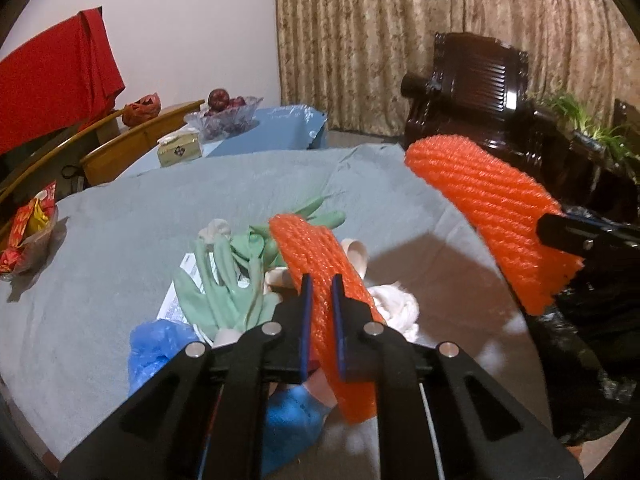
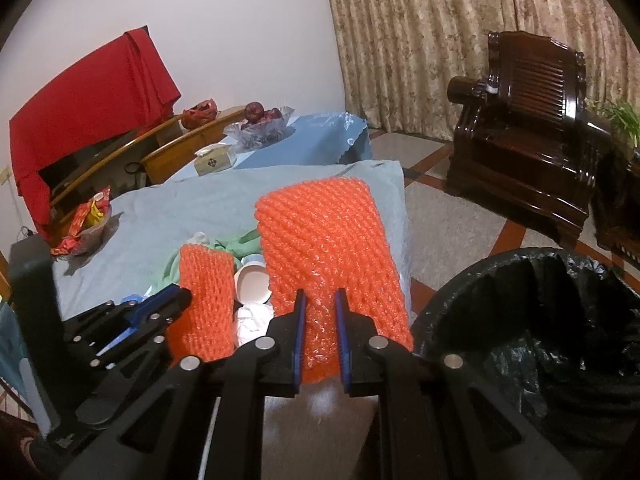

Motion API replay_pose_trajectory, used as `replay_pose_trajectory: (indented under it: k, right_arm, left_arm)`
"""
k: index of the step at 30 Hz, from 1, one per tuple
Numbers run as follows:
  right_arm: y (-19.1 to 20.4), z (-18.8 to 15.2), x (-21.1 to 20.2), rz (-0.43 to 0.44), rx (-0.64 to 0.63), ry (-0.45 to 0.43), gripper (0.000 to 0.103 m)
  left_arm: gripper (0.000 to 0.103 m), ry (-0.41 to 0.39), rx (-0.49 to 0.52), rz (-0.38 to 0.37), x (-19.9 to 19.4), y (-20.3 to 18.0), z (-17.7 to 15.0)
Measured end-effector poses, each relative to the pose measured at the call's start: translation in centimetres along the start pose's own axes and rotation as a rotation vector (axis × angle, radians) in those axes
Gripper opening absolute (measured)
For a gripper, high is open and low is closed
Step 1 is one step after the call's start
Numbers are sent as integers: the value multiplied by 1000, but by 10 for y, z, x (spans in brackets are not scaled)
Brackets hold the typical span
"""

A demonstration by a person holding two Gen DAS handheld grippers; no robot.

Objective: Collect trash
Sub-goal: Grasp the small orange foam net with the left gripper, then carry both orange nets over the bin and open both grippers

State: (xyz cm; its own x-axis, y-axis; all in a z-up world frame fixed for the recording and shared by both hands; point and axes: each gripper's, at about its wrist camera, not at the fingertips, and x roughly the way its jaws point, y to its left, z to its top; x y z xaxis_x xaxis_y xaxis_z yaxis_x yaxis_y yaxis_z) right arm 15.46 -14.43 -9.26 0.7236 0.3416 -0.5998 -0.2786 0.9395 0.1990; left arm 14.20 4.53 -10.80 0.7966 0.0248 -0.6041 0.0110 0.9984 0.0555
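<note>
We grip a strip of orange foam netting in our left gripper, its fingers clamped on it just above the pile of green gloves, paper cup and tissue on the grey-covered table. Our right gripper pinches a wider orange net, held up beside the black-lined bin.

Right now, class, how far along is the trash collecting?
Done: nothing visibly binned; the black-lined bin interior is too dark to tell. In hand: each tool, left and right, grips an orange foam net sleeve. Left: green rubber gloves, white paper cup, crumpled tissue.
</note>
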Motion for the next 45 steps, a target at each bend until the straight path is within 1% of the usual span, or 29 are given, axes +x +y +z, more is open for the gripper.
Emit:
replay_pose_trajectory:
  k: [3,10,16,21,26,29,32,36,38,40,41,42,43,44,45]
  right_arm:
    - [0,-1,-11,-12,4,-17,14]
    - [-22,-4,-45,-60,40,-55,14]
    - [-58,-18,-72,-147,81,-60,14]
    - [-97,-34,-95,-230,138,-61,14]
    - [-126,-46,-111,-295,182,-62,14]
    - [-144,-54,-116,-329,210,-55,14]
    - [-153,-56,-114,-353,223,-46,15]
    - [-162,-64,-112,-374,242,-30,18]
    - [-163,-66,-112,-388,245,-29,23]
    - [-165,-68,-113,-396,248,-30,33]
    - [-164,-68,-114,-399,248,-32,37]
    - [-163,-68,-115,-401,246,-36,43]
    - [-163,-67,-116,-403,244,-40,52]
    - [-164,-67,-116,-405,243,-44,58]
    - [-161,-67,-117,-406,243,-51,72]
  left_arm:
    - [9,-19,-9,-30,-14,-2,5]
    - [9,-68,9,-105,-38,-23,21]
    - [9,-94,55,-200,-47,-67,32]
    - [8,-96,108,-295,-49,-114,34]
    - [9,-76,140,-374,-44,-156,31]
    - [9,-62,161,-407,-37,-177,28]
    - [9,-38,184,-435,-27,-194,24]
    - [14,-3,202,-475,-13,-208,18]
    - [17,15,204,-489,-7,-211,16]
    - [28,17,203,-487,-5,-210,15]
    - [36,14,200,-481,-6,-208,15]
    - [41,10,196,-473,-6,-205,15]
    - [44,5,194,-472,-7,-202,15]
    - [50,-4,190,-459,-9,-196,16]
    - [61,-13,189,-445,-11,-192,16]
